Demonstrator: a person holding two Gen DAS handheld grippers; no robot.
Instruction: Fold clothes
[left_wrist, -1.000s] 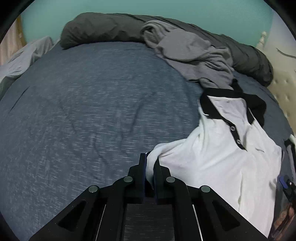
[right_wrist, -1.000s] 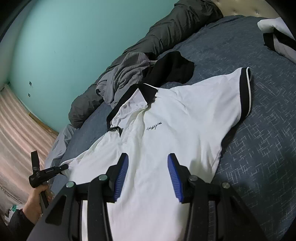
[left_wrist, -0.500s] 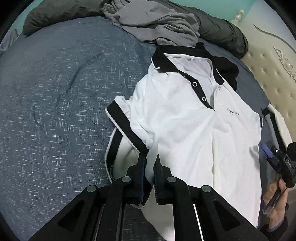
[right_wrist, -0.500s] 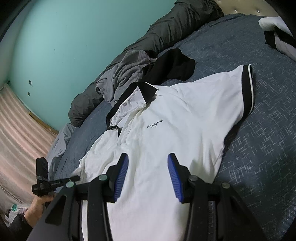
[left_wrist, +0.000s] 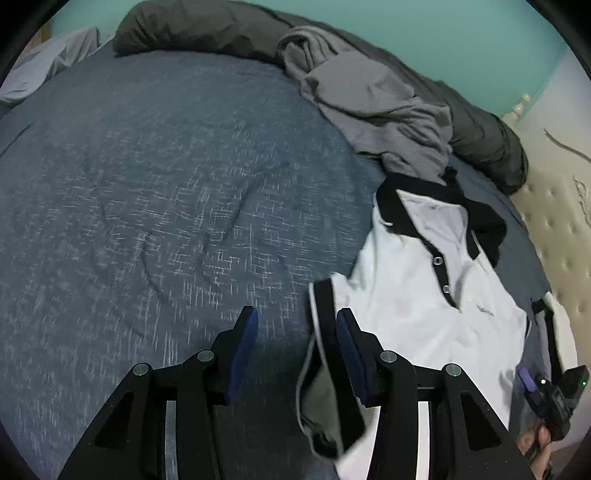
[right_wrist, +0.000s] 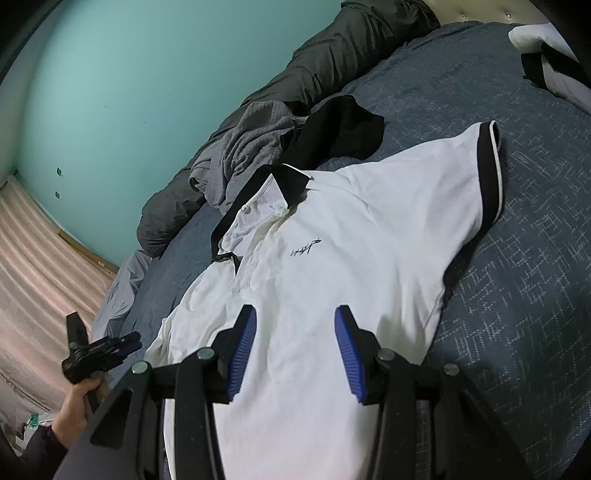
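A white polo shirt (left_wrist: 424, 306) with a black collar and black cuffs lies face up on the blue bed cover (left_wrist: 147, 192). One sleeve (left_wrist: 325, 321) is folded in, and its black cuff lies right beside the right finger of my left gripper (left_wrist: 295, 325). That gripper is open, with only bed cover between its fingers. In the right wrist view, my right gripper (right_wrist: 295, 325) hovers open over the lower body of the shirt (right_wrist: 351, 240). The other sleeve (right_wrist: 484, 173) is spread flat to the right. A hand holds the left gripper (right_wrist: 133, 339) off the shirt's left edge.
A crumpled grey garment (left_wrist: 369, 103) and a dark grey rolled duvet (left_wrist: 221, 29) lie along the far edge by the teal wall. A black garment (right_wrist: 343, 125) sits behind the collar. Another white and black piece (right_wrist: 546, 62) lies at the far right. A padded headboard (left_wrist: 554, 229) borders the bed.
My left gripper, shut on the sleeve edge earlier, carried it over the shirt, then opened, let go and drew back left. The right gripper stayed open and hardly moved.
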